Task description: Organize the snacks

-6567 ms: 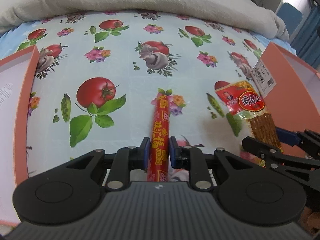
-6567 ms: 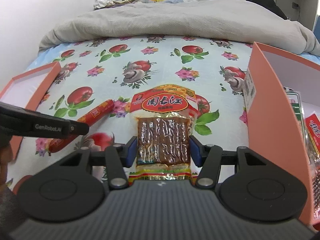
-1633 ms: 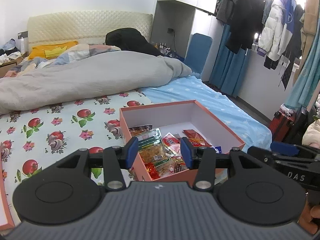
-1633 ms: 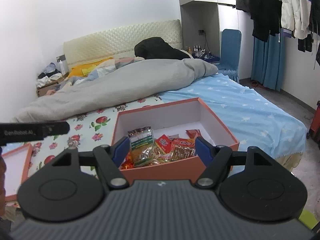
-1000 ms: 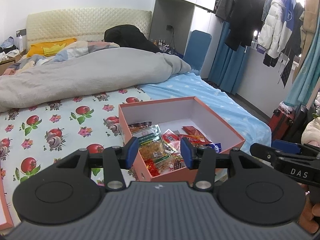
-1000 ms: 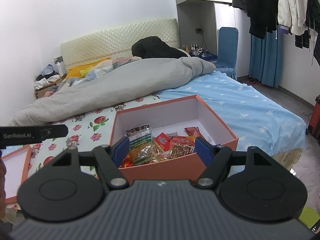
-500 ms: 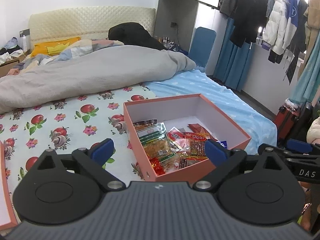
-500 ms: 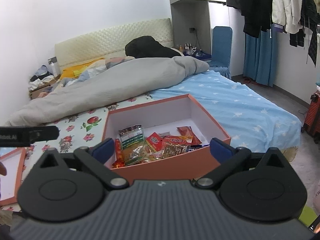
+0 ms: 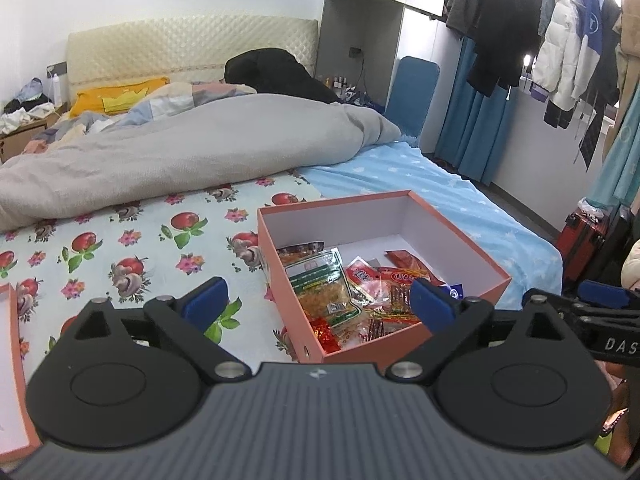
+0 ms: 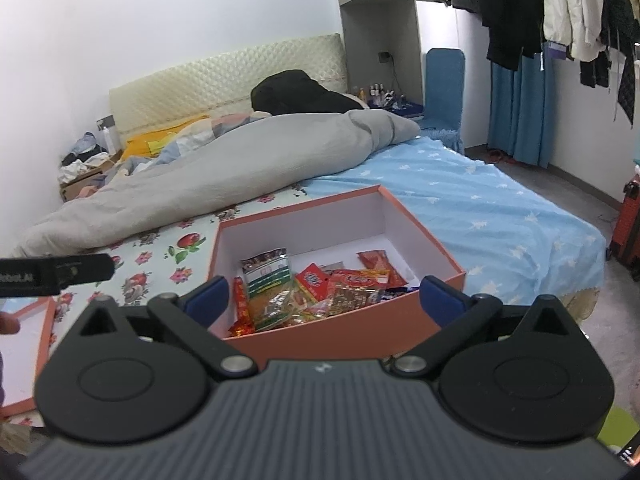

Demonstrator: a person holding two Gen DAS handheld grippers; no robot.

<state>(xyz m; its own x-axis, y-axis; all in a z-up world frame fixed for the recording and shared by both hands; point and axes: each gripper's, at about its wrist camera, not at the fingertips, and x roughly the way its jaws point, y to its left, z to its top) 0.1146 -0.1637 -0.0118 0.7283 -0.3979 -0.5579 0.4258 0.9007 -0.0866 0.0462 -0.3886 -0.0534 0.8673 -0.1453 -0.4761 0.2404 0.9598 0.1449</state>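
An orange box with a white inside lies on the bed and holds several snack packets piled in its near half. My left gripper hovers back from the box and above it, open wide with nothing between its blue pads. My right gripper hangs the same way over the box's near wall, open and empty. Each view catches the other gripper at its edge: the right one at the right of the left wrist view, the left one at the left of the right wrist view.
The box lid lies at the left on the tomato-print cloth. A grey duvet is heaped across the bed behind. A blue chair, hanging coats and a red suitcase stand to the right.
Both grippers opened from half apart to fully wide. Neither hand has shifted noticeably over the box.
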